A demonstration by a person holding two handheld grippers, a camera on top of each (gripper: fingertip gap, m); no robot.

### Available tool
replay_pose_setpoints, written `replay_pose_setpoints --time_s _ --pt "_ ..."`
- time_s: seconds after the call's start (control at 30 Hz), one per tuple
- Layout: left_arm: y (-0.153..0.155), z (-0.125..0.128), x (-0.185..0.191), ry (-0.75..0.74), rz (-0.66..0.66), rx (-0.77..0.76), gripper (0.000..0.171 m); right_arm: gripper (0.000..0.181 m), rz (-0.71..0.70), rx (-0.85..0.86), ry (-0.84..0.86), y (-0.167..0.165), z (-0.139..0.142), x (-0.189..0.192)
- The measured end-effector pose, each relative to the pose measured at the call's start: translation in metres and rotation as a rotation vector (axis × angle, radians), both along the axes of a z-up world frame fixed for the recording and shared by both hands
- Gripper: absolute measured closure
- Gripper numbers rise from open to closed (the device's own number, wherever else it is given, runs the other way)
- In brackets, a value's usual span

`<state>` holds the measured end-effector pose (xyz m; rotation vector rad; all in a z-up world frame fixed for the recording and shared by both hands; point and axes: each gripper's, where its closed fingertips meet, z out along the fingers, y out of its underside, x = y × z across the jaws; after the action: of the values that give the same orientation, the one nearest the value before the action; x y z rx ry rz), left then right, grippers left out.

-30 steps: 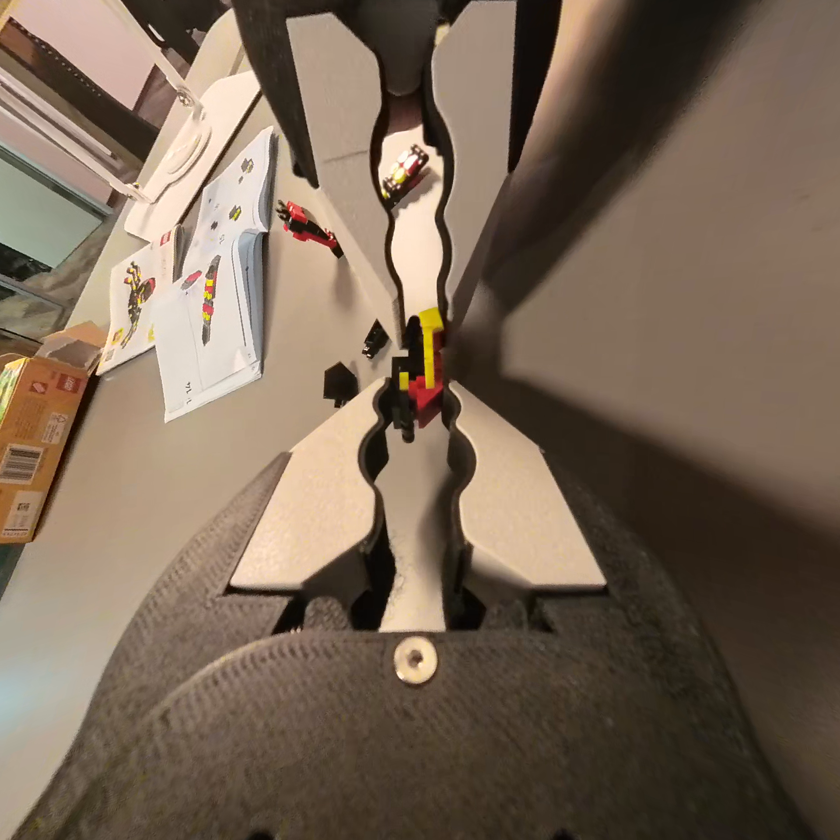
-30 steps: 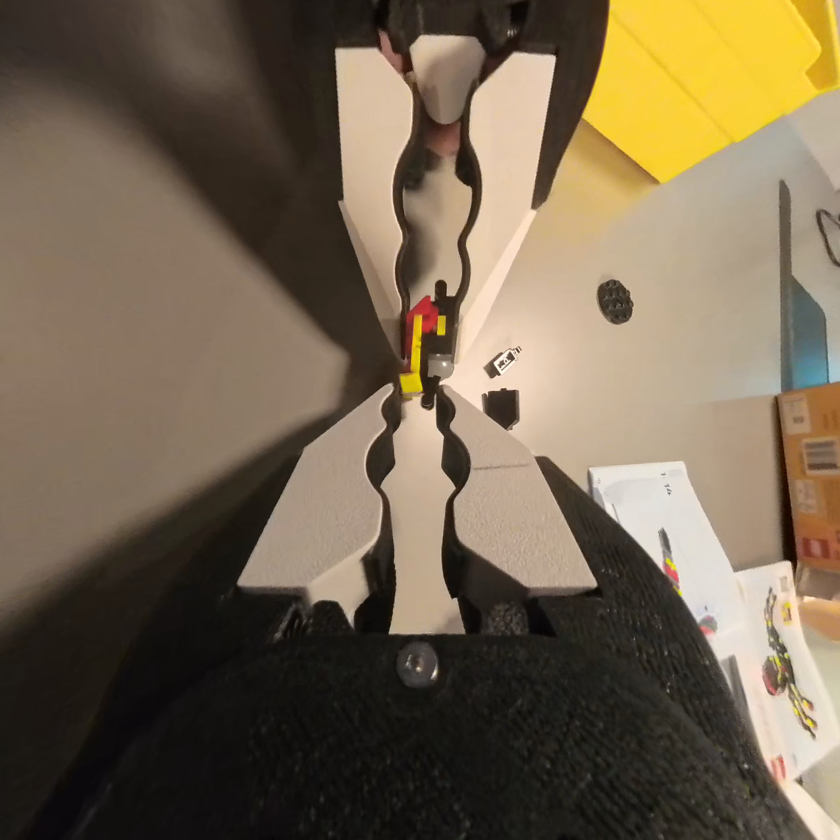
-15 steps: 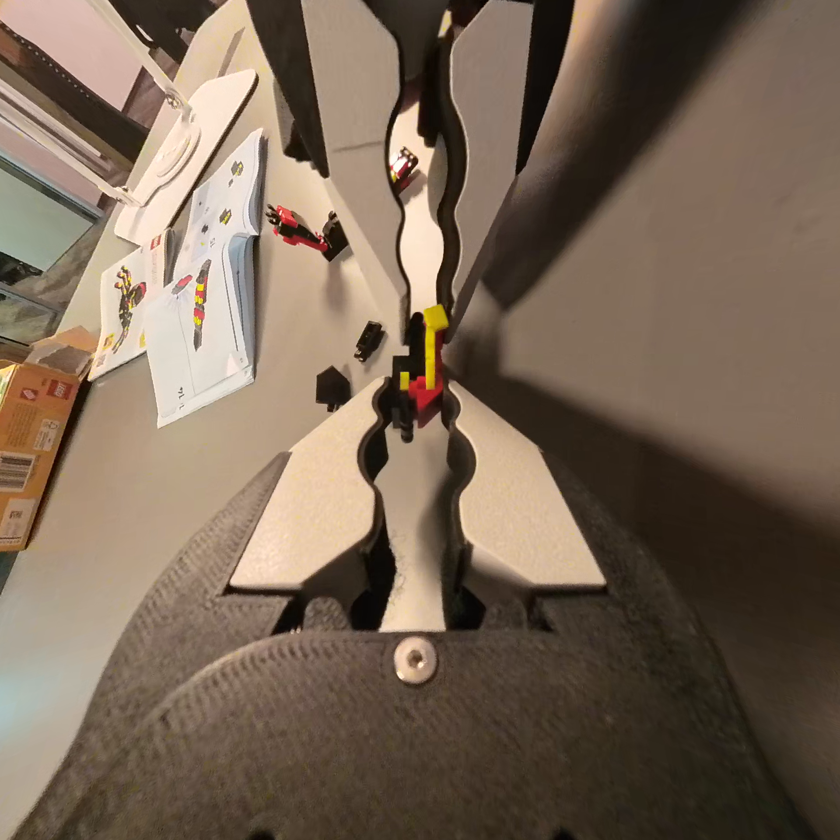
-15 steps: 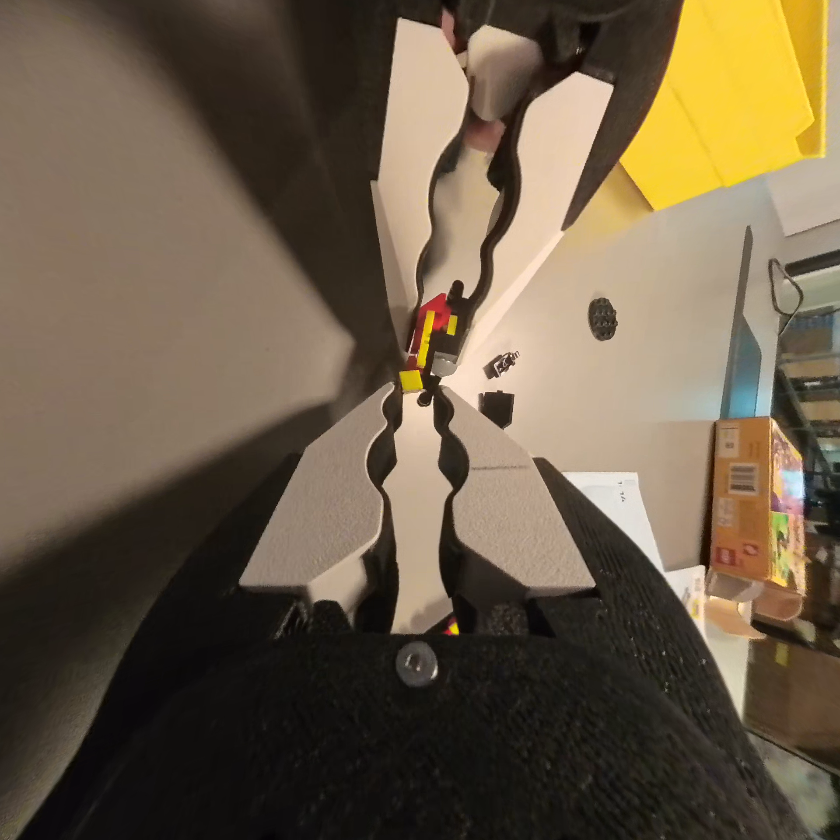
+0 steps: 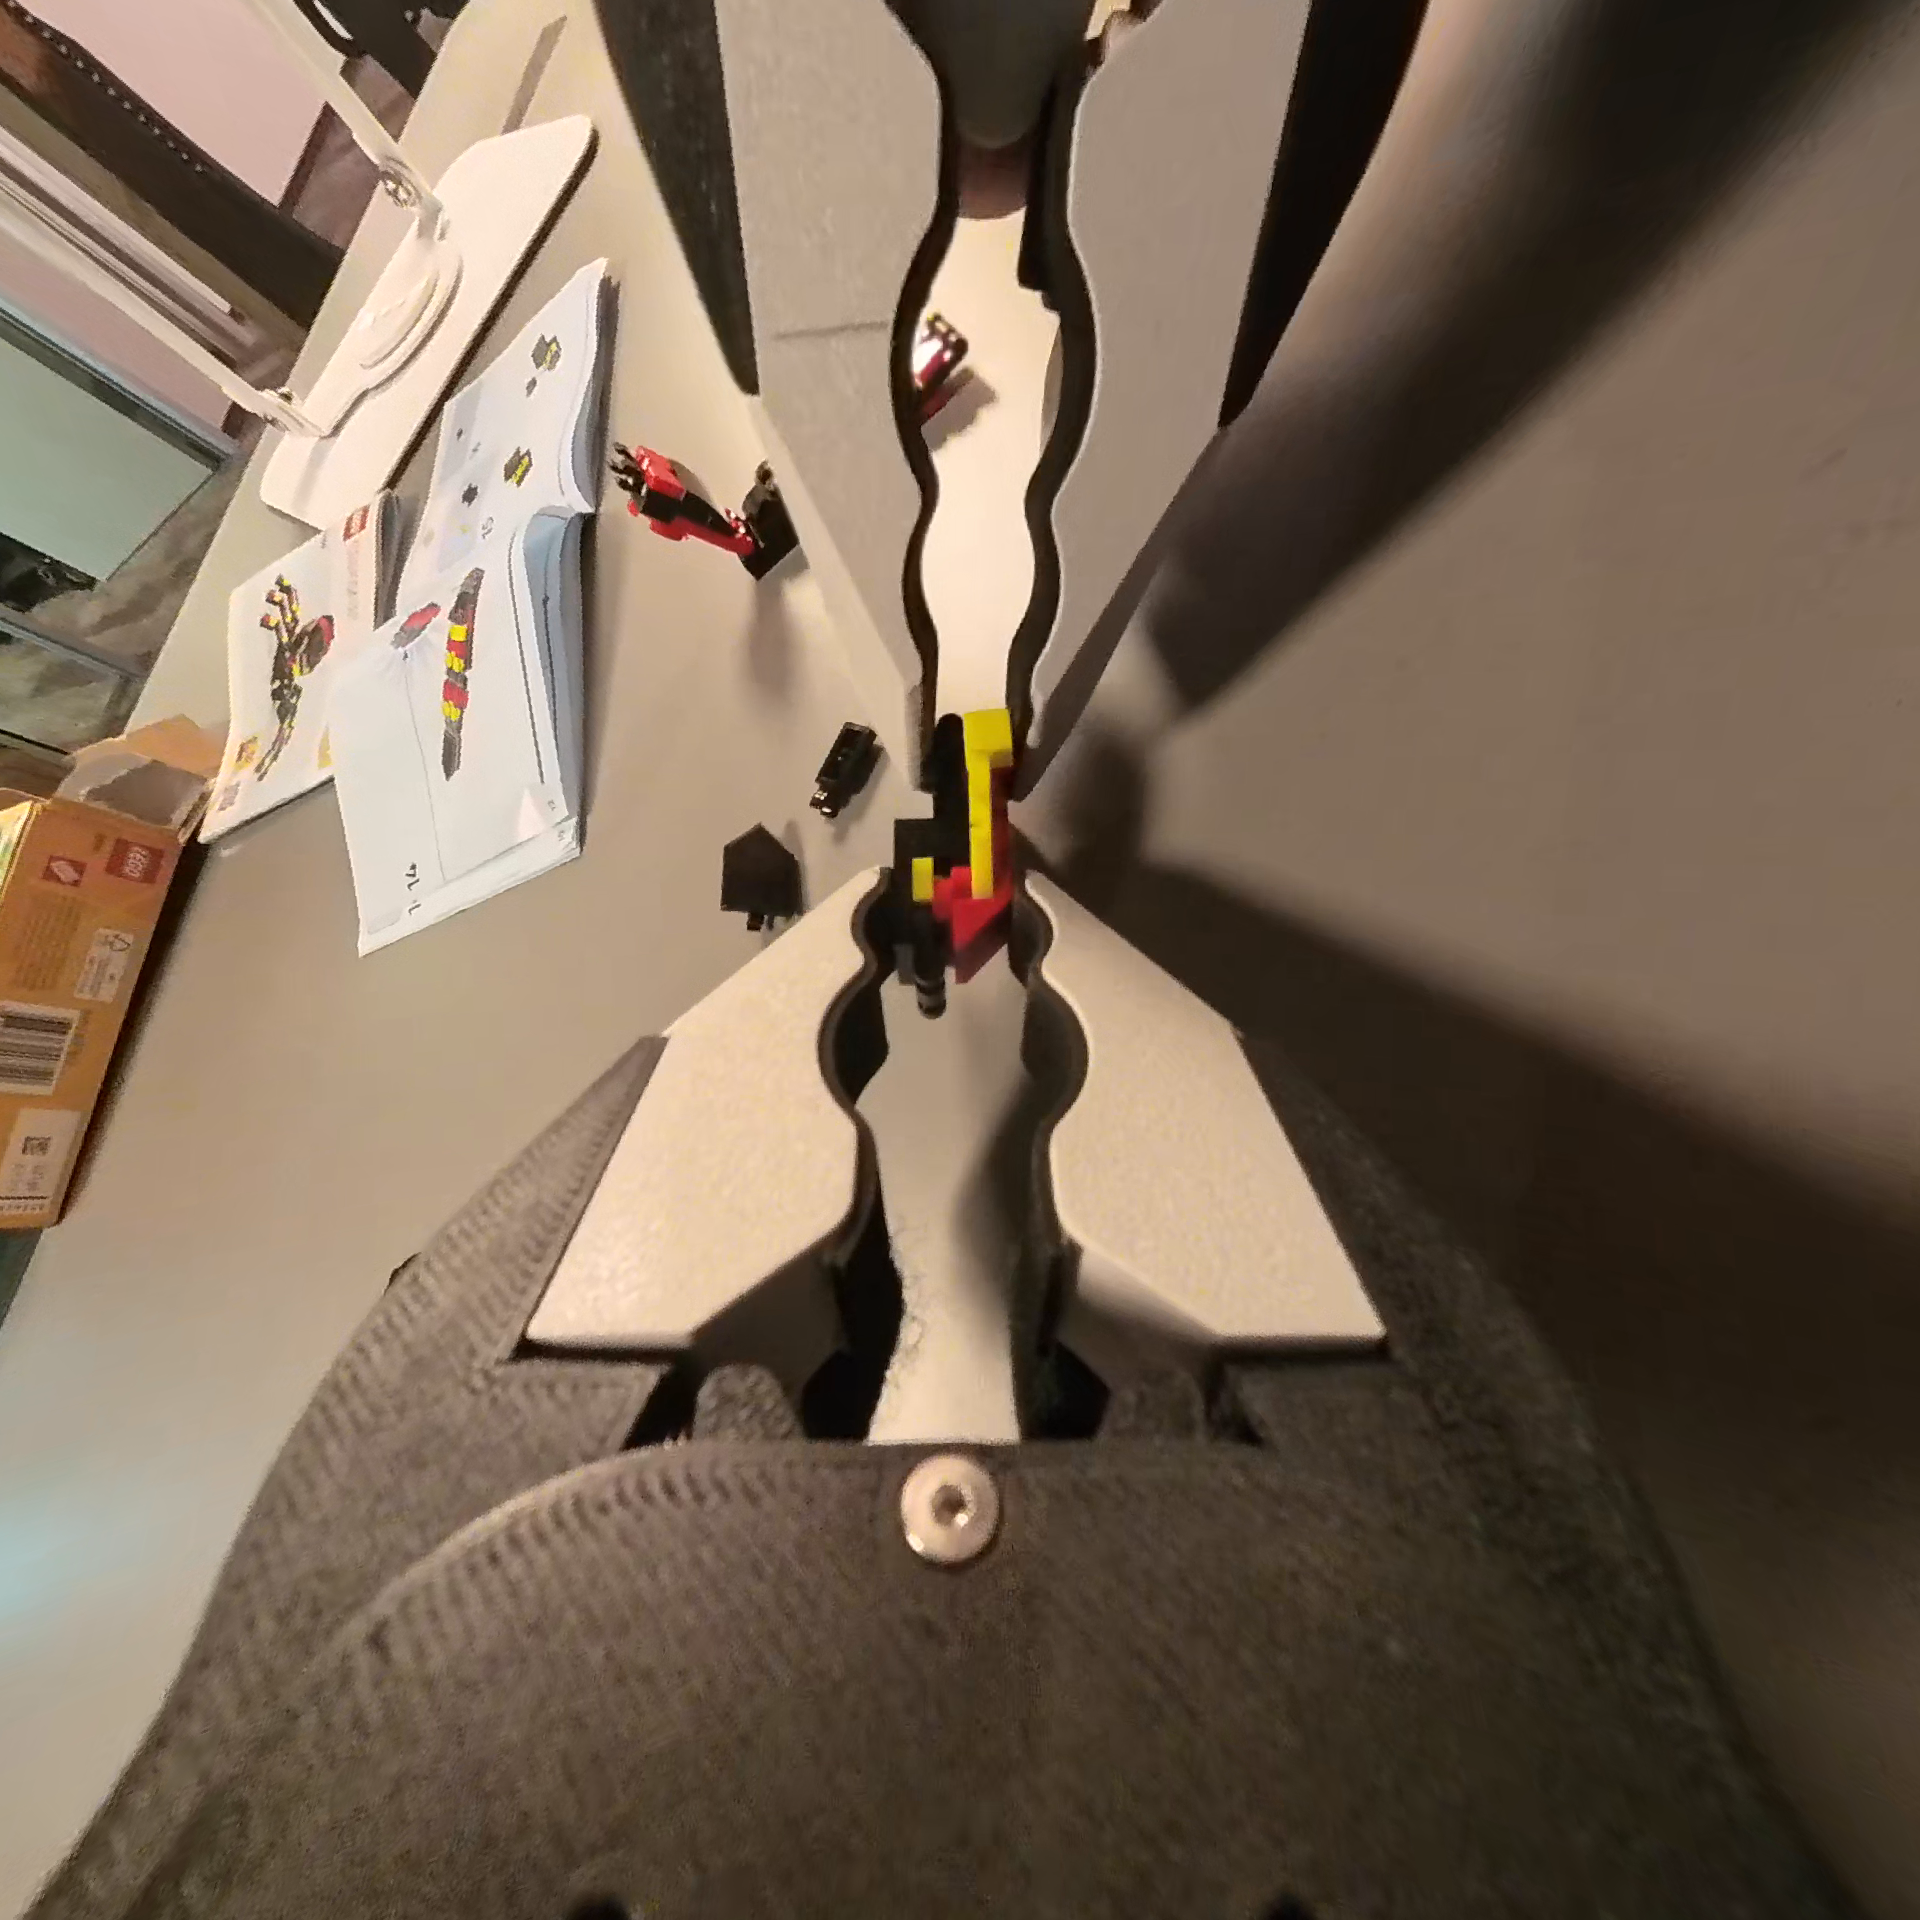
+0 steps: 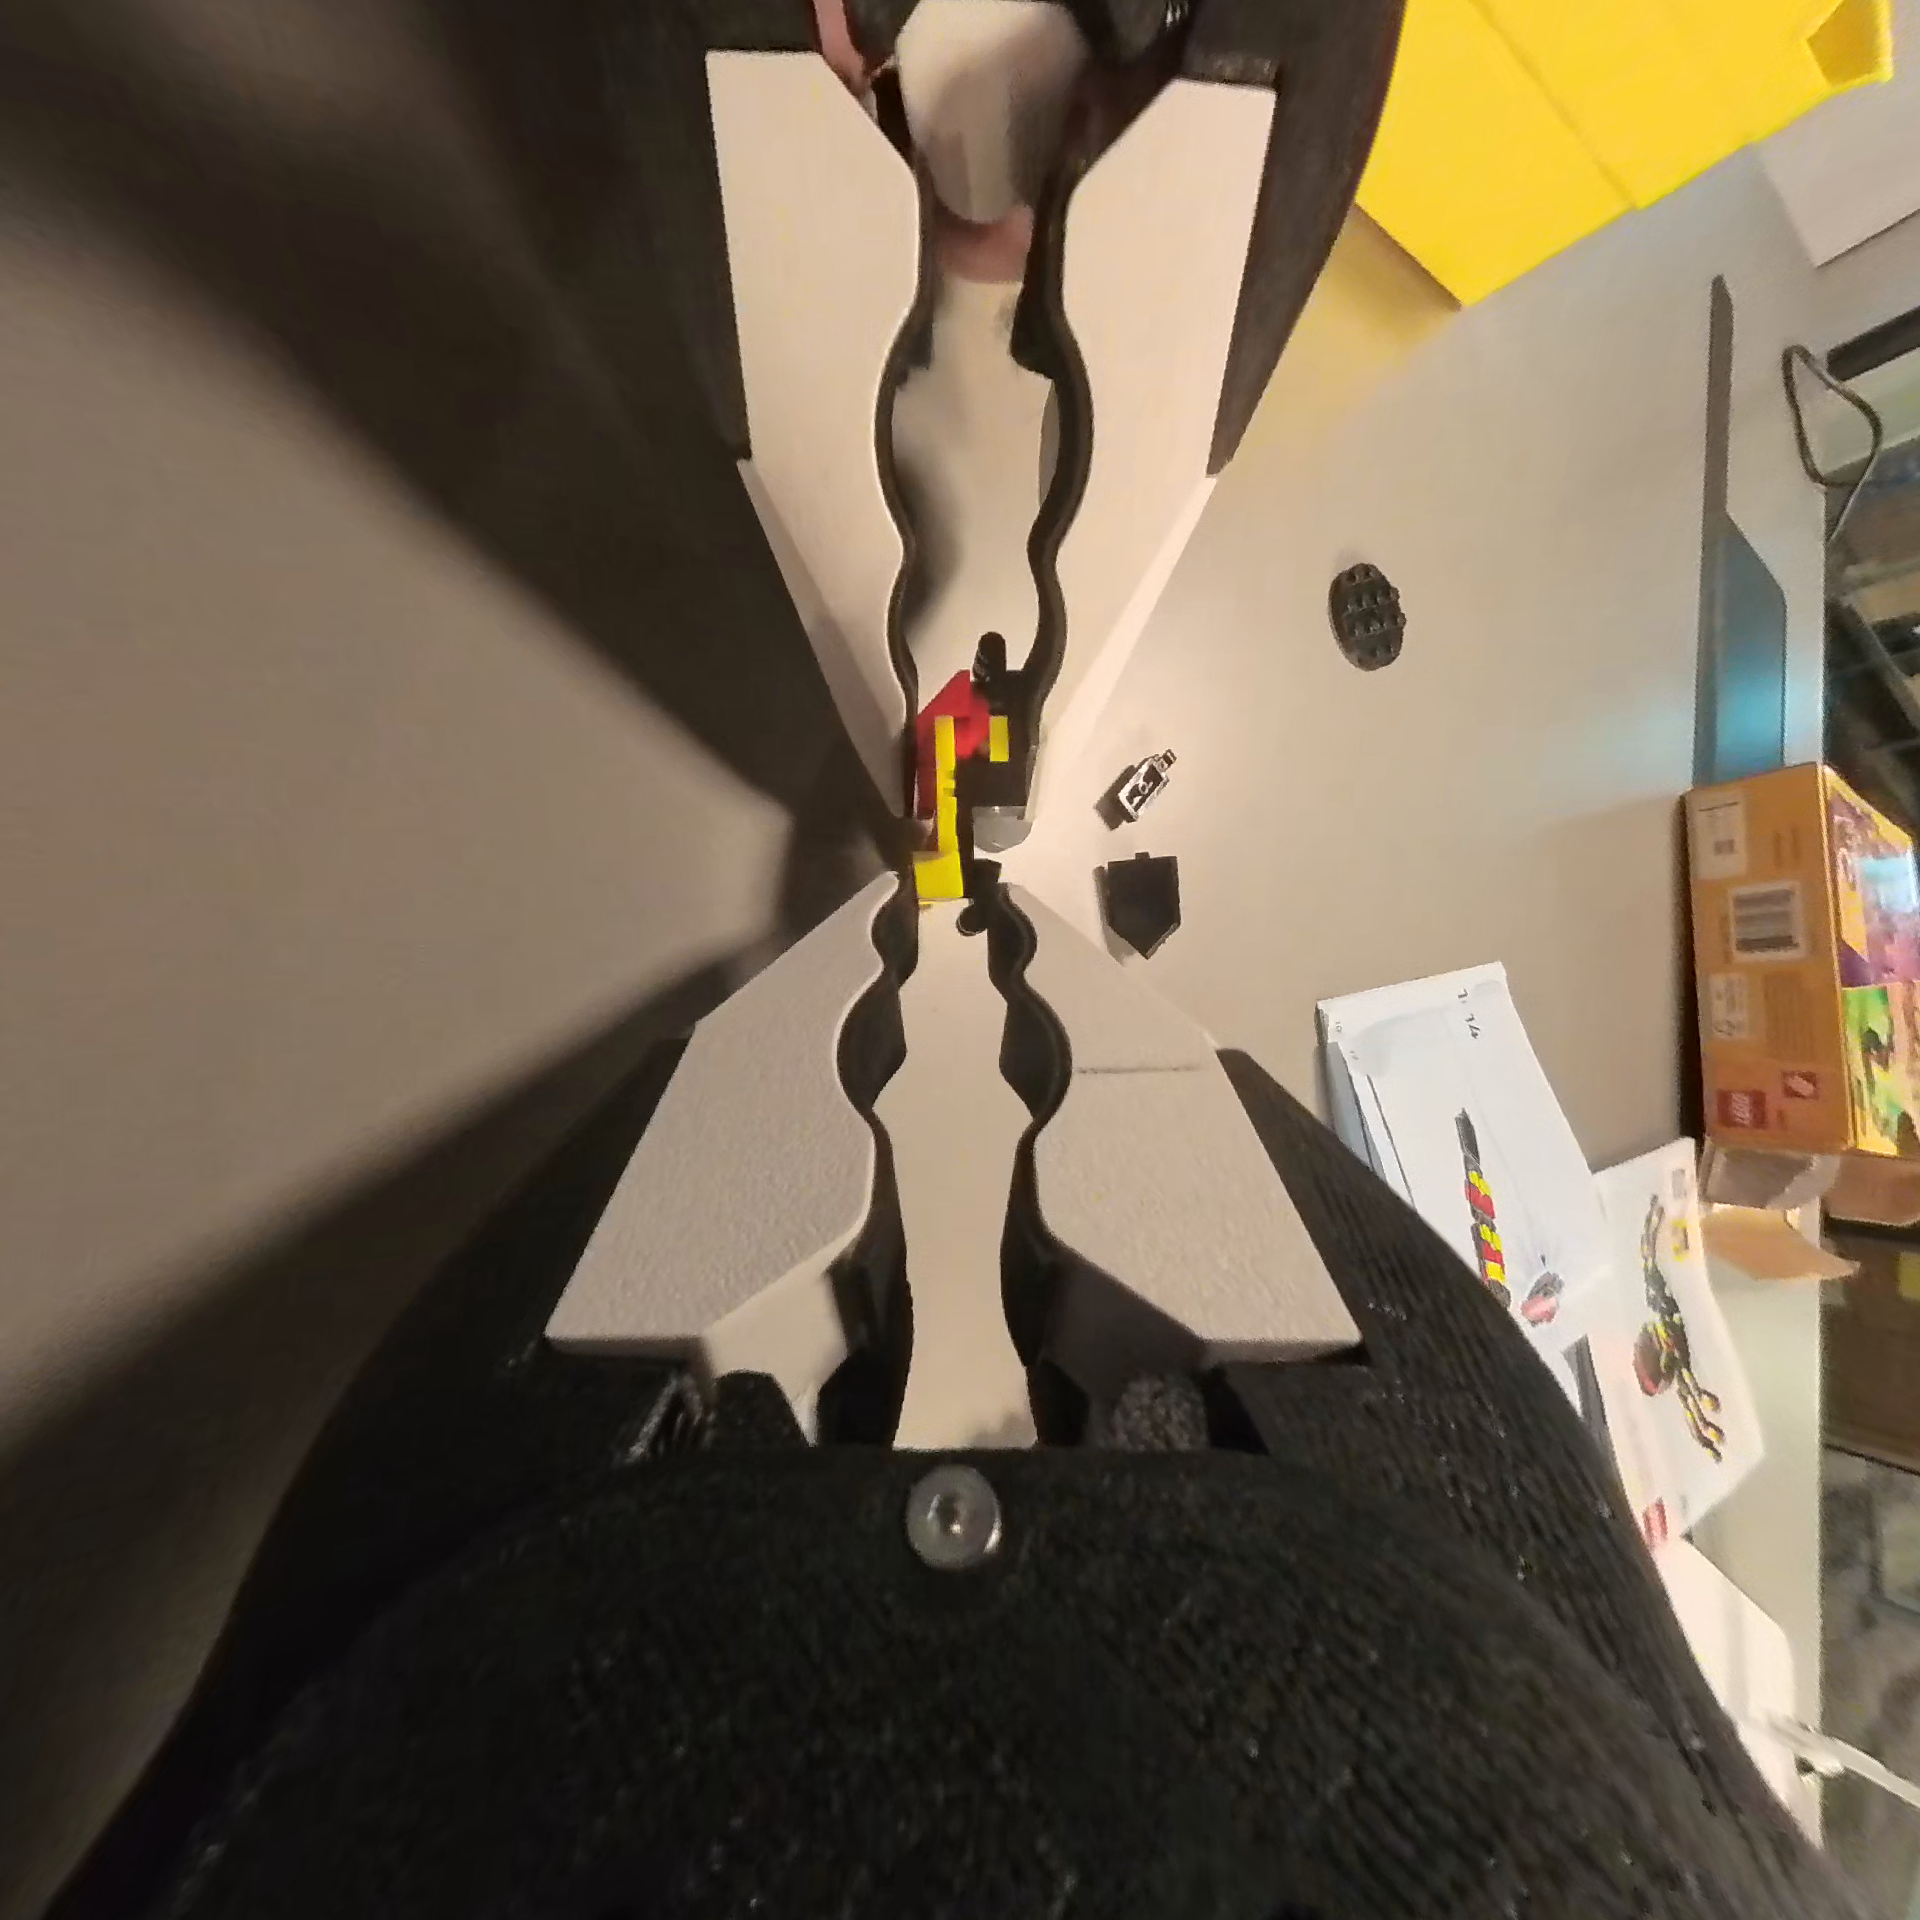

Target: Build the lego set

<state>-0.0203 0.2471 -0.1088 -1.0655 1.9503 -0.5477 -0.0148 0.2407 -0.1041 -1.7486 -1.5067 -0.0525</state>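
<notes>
A: Nearest to us in the left wrist view, our left gripper [image 5: 951, 914] has its two grey wavy-edged fingers nearly together, clamped on the red and black end of the small black, yellow and red brick assembly [image 5: 961, 852].

B: And in the right wrist view our right gripper [image 6: 951, 894] meets it tip to tip. Its fingers stand narrowly apart around the yellow end of the same assembly [image 6: 961, 790]. We take it as gripping, though the contact itself is hard to see.

A: So the assembly hangs in the air between both sets of tips, above the beige tabletop [image 5: 312, 1143]. We see a long yellow strip along it, a red wedge at our end, a black stud sticking out.

B: Both grippers are rolled sideways, so the table runs up the frame.

A: Just past the tips, a black shield-shaped brick [image 5: 758, 868] and a small black clip piece [image 5: 844, 769] lie on the table. Farther, a red and black sub-build [image 5: 696, 509].

B: Beyond those, the open white instruction booklet [image 5: 468, 675], a cardboard set box [image 5: 62, 987], and in our view a round black studded plate [image 6: 1366, 618] and a yellow bin [image 6: 1558, 135].
</notes>
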Motion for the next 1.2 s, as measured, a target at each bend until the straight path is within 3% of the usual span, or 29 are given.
replay_pose_setpoints --time_s 0.3,0.7,0.83,1.03,1.2 --pt "0.000 -0.001 0.000 0.006 0.011 -0.013 0.152 0.169 -0.027 -0.005 0.030 0.000 0.000 0.001" --pt "-0.002 -0.001 0.005 0.046 0.018 -0.172 0.140 0.169 -0.011 -0.106 0.165 -0.001 0.001 -0.005" --pt "-0.010 -0.003 0.003 0.080 -0.006 -0.235 0.136 0.169 -0.009 -0.178 0.262 -0.004 0.002 -0.010" --pt "-0.016 0.003 0.002 0.068 -0.025 -0.337 0.144 0.169 -0.005 -0.363 0.487 -0.010 0.015 -0.014" --pt "-0.019 0.011 0.002 0.050 -0.029 -0.447 0.145 0.170 0.002 -0.378 0.541 -0.009 0.020 -0.016"
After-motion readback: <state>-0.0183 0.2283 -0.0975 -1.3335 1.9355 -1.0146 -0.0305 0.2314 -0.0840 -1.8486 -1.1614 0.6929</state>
